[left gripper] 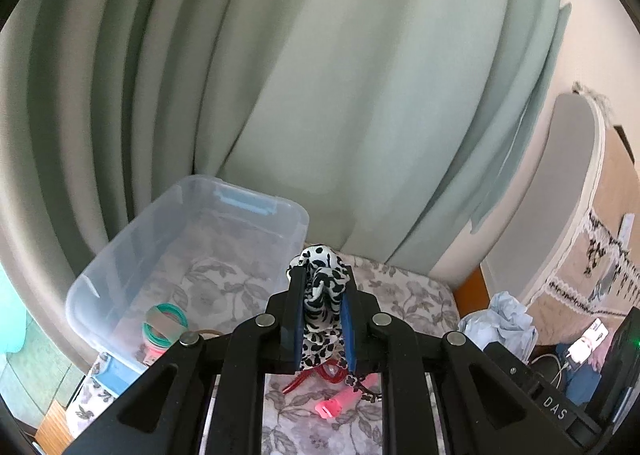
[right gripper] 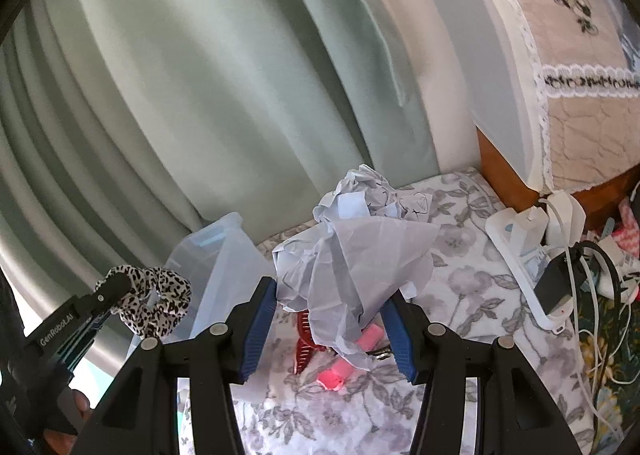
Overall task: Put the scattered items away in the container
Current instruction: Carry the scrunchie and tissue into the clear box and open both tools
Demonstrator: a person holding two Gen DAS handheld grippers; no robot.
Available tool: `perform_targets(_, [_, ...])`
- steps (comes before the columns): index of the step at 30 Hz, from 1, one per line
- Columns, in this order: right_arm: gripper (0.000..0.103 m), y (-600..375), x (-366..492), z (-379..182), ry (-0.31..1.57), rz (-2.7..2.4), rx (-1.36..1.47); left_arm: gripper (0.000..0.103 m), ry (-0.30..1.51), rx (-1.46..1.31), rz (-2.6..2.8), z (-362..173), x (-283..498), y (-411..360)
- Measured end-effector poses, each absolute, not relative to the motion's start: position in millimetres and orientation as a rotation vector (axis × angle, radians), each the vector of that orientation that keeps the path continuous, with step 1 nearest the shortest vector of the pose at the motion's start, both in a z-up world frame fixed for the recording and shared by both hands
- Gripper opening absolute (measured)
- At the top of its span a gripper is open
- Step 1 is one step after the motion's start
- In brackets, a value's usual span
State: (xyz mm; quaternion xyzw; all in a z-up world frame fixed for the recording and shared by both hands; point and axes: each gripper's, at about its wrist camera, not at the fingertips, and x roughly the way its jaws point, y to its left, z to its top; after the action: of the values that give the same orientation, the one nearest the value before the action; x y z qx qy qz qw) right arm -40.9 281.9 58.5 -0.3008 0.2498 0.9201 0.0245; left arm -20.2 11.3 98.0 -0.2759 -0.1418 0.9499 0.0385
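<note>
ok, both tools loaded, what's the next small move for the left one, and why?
Probably carry the left tool leftward over the clear bin and open it there. It grips the spotted scrunchie beside the bin's right wall, not above the opening.

Readable markings: two, both on rig hardware.

From my left wrist feed I read the white letters "DAS" on the black body of the other tongs, low at the right edge; anything further on that part is cut off. From my right wrist feed I read "GenRobot.AI" in white on the black side of the left tongs, at the lower left. The scribbles on the crumpled paper are not legible to me.
</note>
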Motion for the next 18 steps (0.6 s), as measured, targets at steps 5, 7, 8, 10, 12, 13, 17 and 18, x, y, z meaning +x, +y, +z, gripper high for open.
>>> perform_targets(5, [0.056, 264.7, -37.3, 71.6, 0.726, 2.882, -0.914, 0.016, -0.479, -0.826, 2.918, 102.1, -14.6, -4.5])
perform_targets(7, [0.056, 257.7, -37.2, 75.6, 0.708, 2.894, -0.912, 0.016, -0.493, -0.819, 2.918, 102.4, -12.6, -10.7])
perform_targets(8, [0.056, 254.2, -37.8, 77.3, 0.698, 2.899, -0.912, 0.016, -0.502, -0.816, 2.918, 102.0, -12.2, -13.8])
perform_targets(10, [0.056, 245.8, -39.4, 80.2, 0.672, 2.912, -0.919, 0.016, -0.526, -0.813, 2.919, 101.2, -11.6, -21.1])
perform_targets(12, [0.056, 236.0, -41.9, 81.9, 0.641, 2.926, -0.933, 0.016, -0.554, -0.814, 2.920, 100.0, -11.4, -28.7])
perform_targets(13, [0.056, 230.9, -43.7, 82.2, 0.626, 2.932, -0.943, 0.016, -0.570, -0.817, 2.922, 99.0, -11.4, -33.3])
perform_targets(17, [0.056, 213.5, -50.9, 81.1, 0.580, 2.950, -0.983, 0.016, -0.662, -0.835, 2.914, 93.9, -11.9, -53.8])
perform_targets(18, [0.056, 209.3, -52.9, 80.7, 0.569, 2.952, -0.994, 0.016, -0.677, -0.837, 2.915, 92.6, -12.0, -58.5])
